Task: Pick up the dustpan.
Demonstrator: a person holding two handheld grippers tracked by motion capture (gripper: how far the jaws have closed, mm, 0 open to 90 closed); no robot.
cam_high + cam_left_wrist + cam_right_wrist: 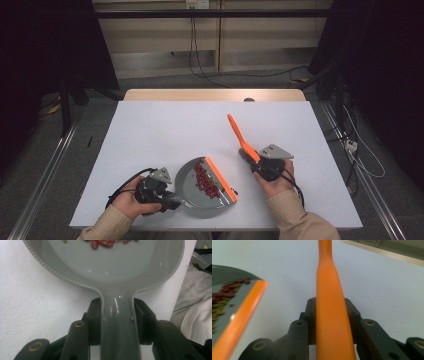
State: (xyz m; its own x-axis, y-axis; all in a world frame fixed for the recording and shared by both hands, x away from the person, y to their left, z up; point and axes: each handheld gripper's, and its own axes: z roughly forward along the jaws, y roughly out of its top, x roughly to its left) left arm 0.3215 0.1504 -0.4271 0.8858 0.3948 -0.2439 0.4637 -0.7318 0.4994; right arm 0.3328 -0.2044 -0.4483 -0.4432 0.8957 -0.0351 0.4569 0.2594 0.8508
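At the worktop's [150, 130] near edge, the left claw [117, 312] grips the handle of one grey dustpan [192, 192] holding a pile of red beans [204, 178]; tilting it could spill them. The right claw [332, 315] clamps one orange brush handle [239, 135], which could swing and knock the pan

Orange handle's [329, 315] brush end hidden.

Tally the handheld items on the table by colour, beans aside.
Grey: 1, the dustpan with an orange lip, held by the left gripper.
Orange: 1, the brush handle, held by the right gripper.
Total: 2.
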